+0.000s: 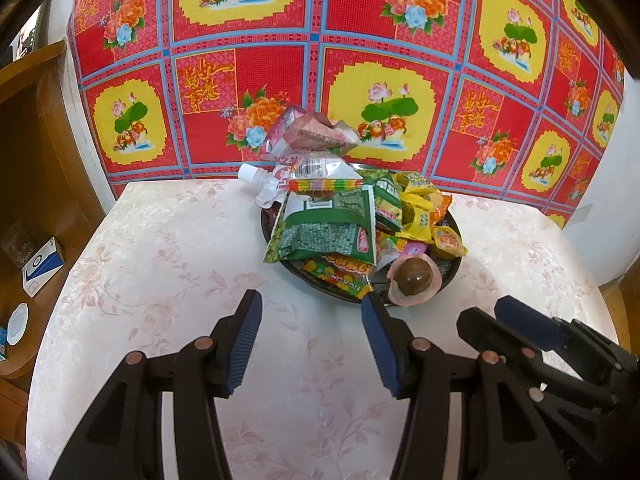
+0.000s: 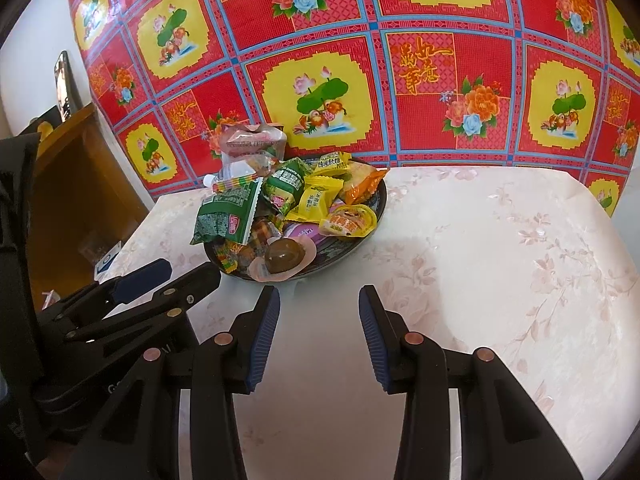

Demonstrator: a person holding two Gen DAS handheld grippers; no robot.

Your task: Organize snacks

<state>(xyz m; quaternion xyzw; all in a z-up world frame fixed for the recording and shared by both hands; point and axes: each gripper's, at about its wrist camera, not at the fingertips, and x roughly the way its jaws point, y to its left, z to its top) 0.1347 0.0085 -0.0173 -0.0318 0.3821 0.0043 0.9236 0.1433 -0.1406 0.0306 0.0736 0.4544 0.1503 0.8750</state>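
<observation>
1. Dark and round, one plate (image 1: 450, 276) is seen on the pale floral tabletop (image 1: 160, 264), toward its far edge, in front of the red-and-yellow patterned cloth (image 1: 400, 60).
2. One heap of snacks (image 1: 344, 216) is piled in that plate; nothing else is seen on the tabletop.
3. Counted off the heap: one large green packet (image 1: 328, 228), one white-capped drink pouch (image 1: 260, 184), one rainbow-striped candy strip (image 1: 324, 184), one brown egg in clear wrap (image 1: 414, 276), and at least three yellow sweets (image 2: 316, 200).
4. One smaller green packet (image 2: 286, 192) and one orange packet (image 2: 364, 186) are picked out from the right wrist view.
5. The large green packet is laid tilted, its long axis running from the far side down toward the near-left rim, which it overhangs.
6. The candy strip is laid crosswise, left to right, on top.
7. The drink pouch's cap is pointed out over the far-left rim.
8. Two grippers are counted: the left gripper (image 1: 312, 308) and the right gripper (image 2: 319, 300) are both held with jaws apart over bare tabletop, just short of the plate, nothing between the pads.
</observation>
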